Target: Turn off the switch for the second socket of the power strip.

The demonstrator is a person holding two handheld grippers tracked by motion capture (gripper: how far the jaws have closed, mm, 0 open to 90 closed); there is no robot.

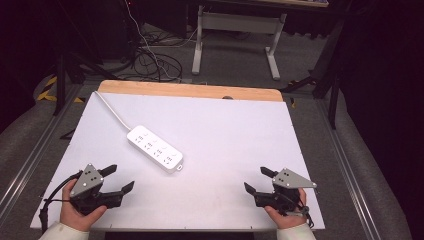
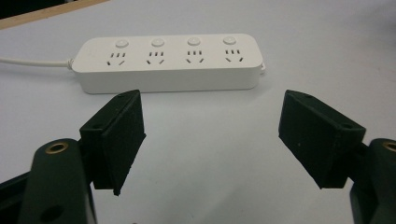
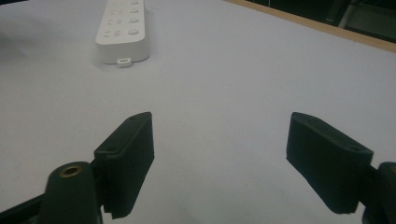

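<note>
Both grippers sit at the table's near edge, left gripper [image 1: 119,179] and right gripper [image 1: 257,180], jaws spread wide, nothing between them. White power strip [image 1: 154,148] lies left of centre on the white table [image 1: 230,130], long axis running 10 to 4 o'clock. Its cord [image 1: 112,111] leaves toward 10 o'clock; left gripper is nearer, both apart from it.
</note>
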